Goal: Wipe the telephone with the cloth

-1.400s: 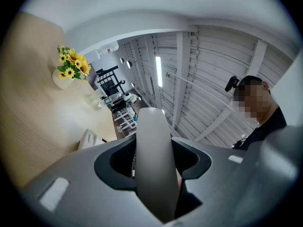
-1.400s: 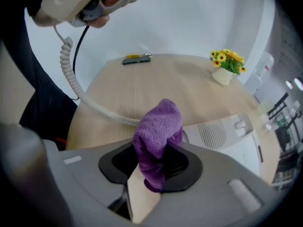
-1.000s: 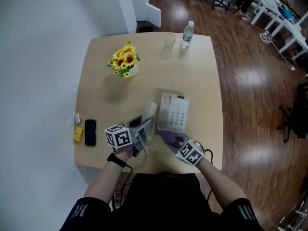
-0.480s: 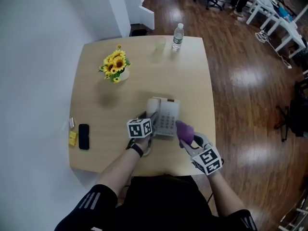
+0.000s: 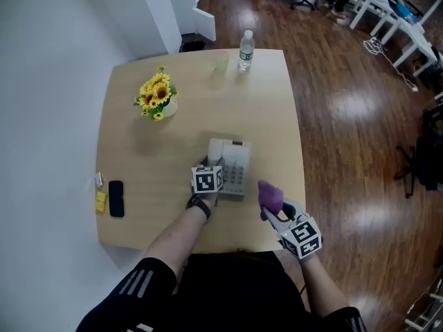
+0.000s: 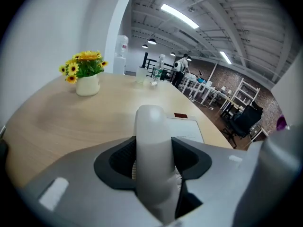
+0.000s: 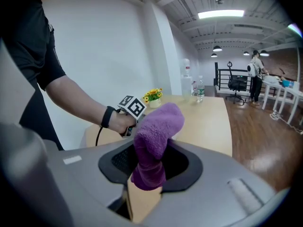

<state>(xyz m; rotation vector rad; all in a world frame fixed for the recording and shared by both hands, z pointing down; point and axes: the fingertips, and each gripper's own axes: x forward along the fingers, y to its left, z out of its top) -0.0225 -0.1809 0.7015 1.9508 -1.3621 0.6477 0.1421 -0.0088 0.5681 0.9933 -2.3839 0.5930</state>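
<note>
At the head view's centre, the left gripper (image 5: 213,169) clamps the telephone (image 5: 237,166) by its handset (image 6: 150,126); at lower right, the right gripper (image 5: 273,209) pinches the purple cloth (image 5: 268,194).

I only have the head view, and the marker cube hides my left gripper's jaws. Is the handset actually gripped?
Observer: Yes. In the left gripper view the handset stands between the jaws of the left gripper, and both pads press on its sides. I cannot tell whether it has left its cradle.
Operator: And the cloth on my right, is it clamped or just draped?
Observer: Clamped. The right gripper view shows the right gripper shut on the purple cloth. A bunched end sticks out past the jaws and a short tail hangs below them.
</note>
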